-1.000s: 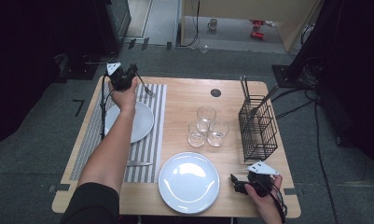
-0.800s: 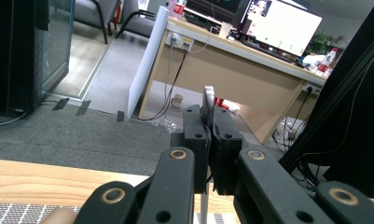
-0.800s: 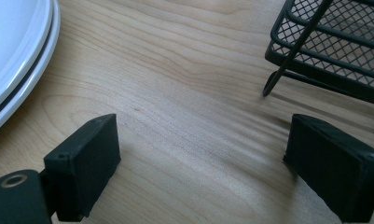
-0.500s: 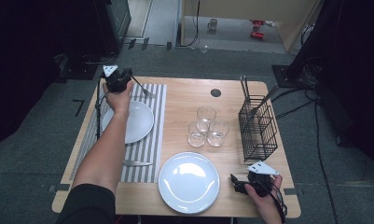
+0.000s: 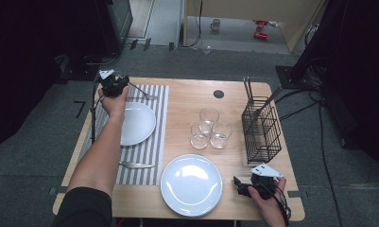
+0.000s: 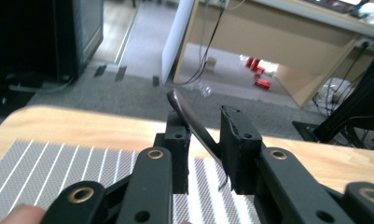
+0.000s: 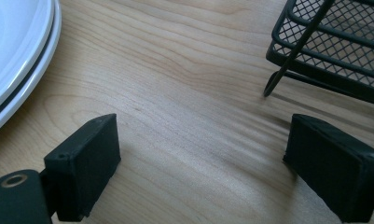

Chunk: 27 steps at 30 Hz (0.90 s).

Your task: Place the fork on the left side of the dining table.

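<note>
- While the left hand-held gripper (image 5: pixel 112 85) sits at the upper left of the high view, over the far end of the striped placemat (image 5: pixel 154 142), a fork (image 5: pixel 142 92) lies just right of it beyond the small plate (image 5: pixel 140 124); the right hand-held gripper (image 5: pixel 244 187) rests at lower right, beside the large plate (image 5: pixel 192 185).
- Centre frame in the left gripper view, the fork's handle (image 6: pixel 189 116) slants between jaws that have just been opening, no longer clamped.
- Spread wide in the right gripper view, the jaws hold nothing above the bare table (image 7: pixel 189 107), a wire basket (image 7: pixel 343 42) at upper right.

A lab: cables (image 5: pixel 298 111) trail across grey carpet (image 5: pixel 40 142).
</note>
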Each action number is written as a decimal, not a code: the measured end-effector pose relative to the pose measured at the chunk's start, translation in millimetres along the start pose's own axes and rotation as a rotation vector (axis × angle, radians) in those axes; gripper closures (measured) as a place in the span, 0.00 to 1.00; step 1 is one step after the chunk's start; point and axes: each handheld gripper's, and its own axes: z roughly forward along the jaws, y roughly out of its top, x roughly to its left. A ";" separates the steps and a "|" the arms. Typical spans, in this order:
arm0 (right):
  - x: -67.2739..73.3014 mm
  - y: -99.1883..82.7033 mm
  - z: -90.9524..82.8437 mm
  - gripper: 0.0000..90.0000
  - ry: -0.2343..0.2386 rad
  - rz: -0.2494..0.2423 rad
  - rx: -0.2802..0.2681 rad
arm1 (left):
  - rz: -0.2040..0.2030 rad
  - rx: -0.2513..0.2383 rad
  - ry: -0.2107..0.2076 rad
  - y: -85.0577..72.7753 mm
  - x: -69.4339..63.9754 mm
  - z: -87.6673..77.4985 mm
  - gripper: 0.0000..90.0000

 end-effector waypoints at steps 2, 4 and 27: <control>0.2 0.0 0.0 0.11 0.002 0.001 0.001 | 0.001 0.008 0.005 -2.2 2.6 0.6 0.80; 0.2 0.0 -0.1 0.11 0.002 0.001 0.001 | 0.000 0.015 0.005 -3.8 5.0 0.6 0.78; 0.5 -0.1 -0.1 0.11 0.004 0.000 0.000 | -0.184 0.107 0.055 -15.8 32.6 2.5 0.60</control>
